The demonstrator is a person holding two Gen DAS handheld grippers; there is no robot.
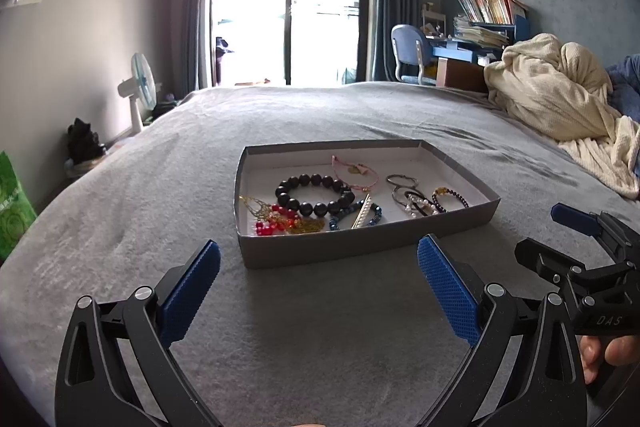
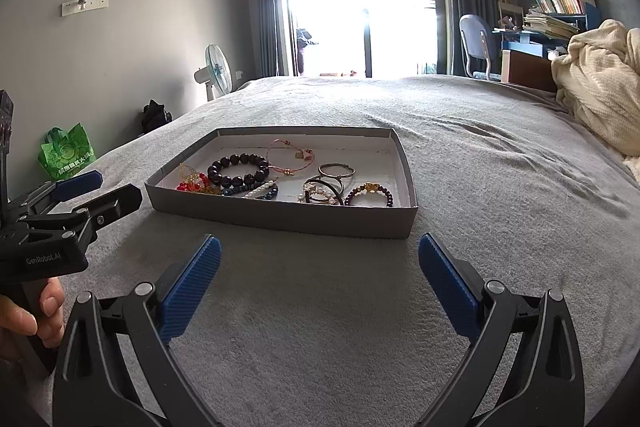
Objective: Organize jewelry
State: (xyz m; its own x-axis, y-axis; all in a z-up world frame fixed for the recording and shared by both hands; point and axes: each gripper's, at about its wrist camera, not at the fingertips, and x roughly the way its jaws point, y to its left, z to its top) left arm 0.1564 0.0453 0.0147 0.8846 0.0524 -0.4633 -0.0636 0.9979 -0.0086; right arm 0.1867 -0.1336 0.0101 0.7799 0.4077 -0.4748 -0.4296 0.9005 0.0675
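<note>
Item one: the left gripper (image 1: 318,255), which we hold low over the grey bedspread (image 1: 320,327), fingers pointing toward the tray. Its blue pads (image 1: 192,291) stand wide apart with nothing between them. In the right wrist view we see it from the side at the left edge, our left hand (image 2: 28,311) wrapped around its handle.

Item two: the right gripper (image 2: 320,255), level with the first and aimed the same way. Its jaws are likewise spread wide and hold nothing. The left wrist view catches it at the right edge, with the fingers of our right hand (image 1: 600,355) curled on its grip.

Item three: a shallow grey cardboard tray (image 1: 360,247) with a white interior, resting on the bedspread just ahead of both grippers, apart from them.

Contents of the tray, all loose:
- a large black bead bracelet (image 1: 316,195), near the middle;
- a thin pink cord bracelet (image 1: 356,173), behind it;
- a red bead piece with gold chain (image 1: 280,219), at the front left corner;
- a blue bead bracelet (image 1: 356,215) with a pale pearl strand lying across it;
- thin metal bangles (image 1: 402,181), to the right;
- a dark bead bracelet with a gold charm (image 2: 370,193), farthest right.

Item four: a cream blanket (image 1: 560,95), heaped at the bed's far right.
</note>
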